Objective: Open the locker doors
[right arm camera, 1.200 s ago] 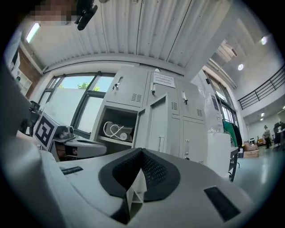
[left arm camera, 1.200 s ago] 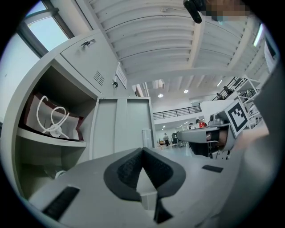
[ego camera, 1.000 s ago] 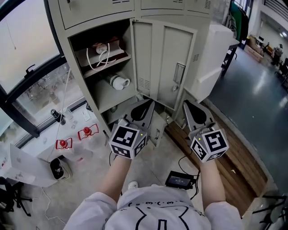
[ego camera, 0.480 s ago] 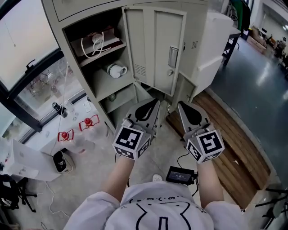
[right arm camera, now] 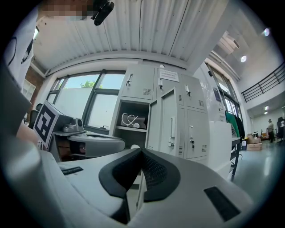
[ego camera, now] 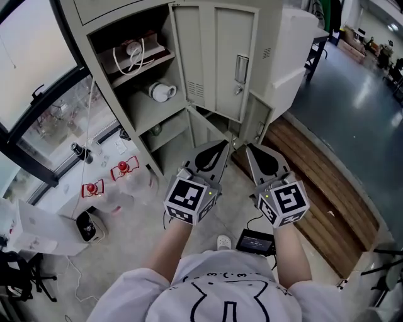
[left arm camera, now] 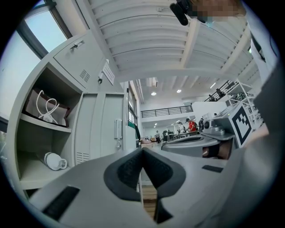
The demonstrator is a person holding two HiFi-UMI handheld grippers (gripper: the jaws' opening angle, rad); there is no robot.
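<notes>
The beige locker block [ego camera: 126, 12] stands ahead. Its middle door [ego camera: 217, 60], with a metal handle [ego camera: 241, 68], is swung wide open; a brown bag with a white cord [ego camera: 135, 53] lies on the shelf and a white cup [ego camera: 162, 92] below it. A lower door [ego camera: 208, 126] also stands ajar. My left gripper [ego camera: 224, 144] and right gripper [ego camera: 248, 147] are side by side, pointing at that lower part, both shut and empty. The left gripper view has its shut tips [left arm camera: 142, 151] before the open door [left arm camera: 102, 129]. In the right gripper view the shut tips [right arm camera: 141, 151] sit below the door [right arm camera: 171, 127].
Closed lockers [right arm camera: 196, 129] continue to the right, then a white cabinet [ego camera: 293, 44]. A wooden platform [ego camera: 321, 182] lies at the right. On the floor are red objects [ego camera: 123, 168], a black device [ego camera: 255, 240] with cables, and a window [ego camera: 38, 63] at the left.
Both grippers have sunk and drawn closer together, now pointing at the lower locker door. The lockers have slid up in the head view. Both jaws stayed shut.
</notes>
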